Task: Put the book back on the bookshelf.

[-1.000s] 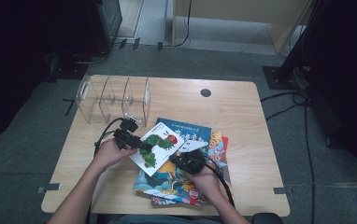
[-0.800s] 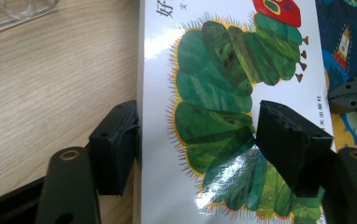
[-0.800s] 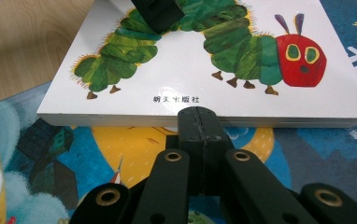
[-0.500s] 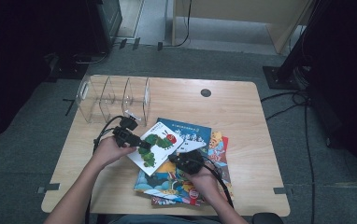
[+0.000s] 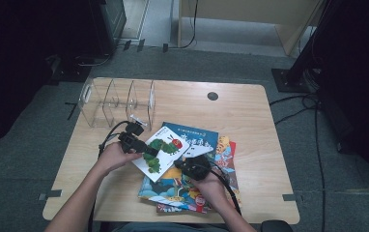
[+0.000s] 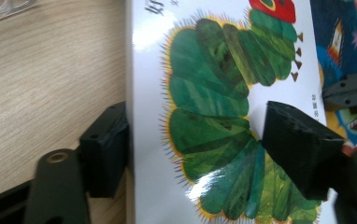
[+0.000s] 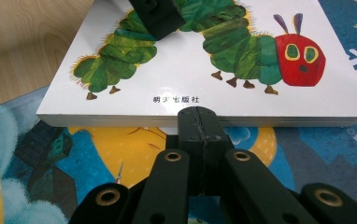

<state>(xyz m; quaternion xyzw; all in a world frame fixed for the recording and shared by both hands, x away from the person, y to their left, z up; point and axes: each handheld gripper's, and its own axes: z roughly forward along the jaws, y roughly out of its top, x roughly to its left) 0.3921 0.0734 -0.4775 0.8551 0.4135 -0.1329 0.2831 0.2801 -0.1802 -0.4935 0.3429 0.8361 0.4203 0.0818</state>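
Note:
A white picture book with a green caterpillar (image 5: 165,147) lies on top of a pile of books in the middle of the wooden table (image 5: 255,130). My left gripper (image 5: 146,152) holds its left edge. In the left gripper view the book (image 6: 214,93) sits between the jaws, one at its edge and one pressed on the cover. My right gripper (image 5: 181,163) is shut, and in the right gripper view its closed tips (image 7: 198,122) rest against the book's (image 7: 190,70) near edge, above a blue and yellow cover (image 7: 120,154).
A clear acrylic divider rack (image 5: 117,101) stands at the table's back left, just beyond my left hand. Under the white book lie a blue book (image 5: 199,137) and colourful books (image 5: 173,191). A round cable hole (image 5: 212,95) is at the back.

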